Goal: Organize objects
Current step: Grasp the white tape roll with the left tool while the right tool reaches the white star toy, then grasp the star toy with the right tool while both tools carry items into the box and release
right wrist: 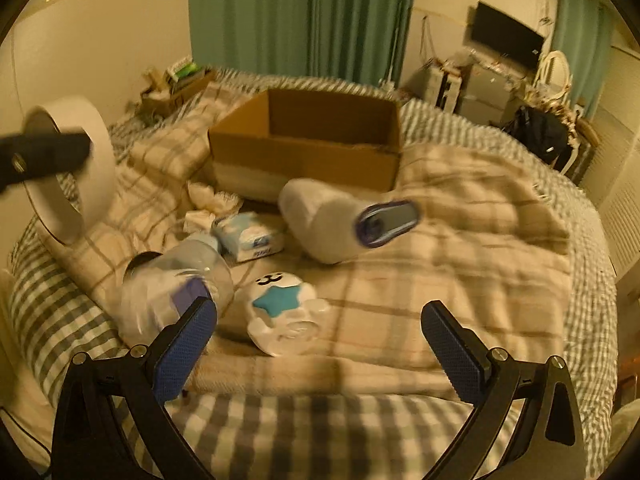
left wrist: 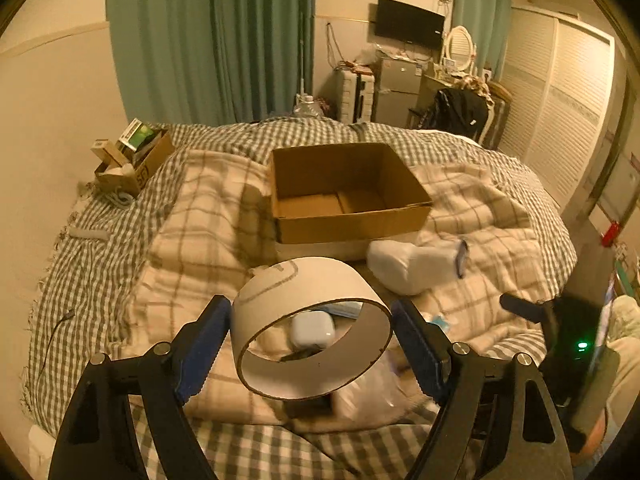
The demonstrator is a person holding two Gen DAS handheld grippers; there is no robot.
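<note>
While the left hand-held gripper clamps the wide cardboard ring by its outer wall above the bed, the right hand-held gripper hangs wide open and empty over the toy. That thin wall could buckle or slip free short of the box. Its short axis, through the open end, points back at the left hand-held gripper.
</note>
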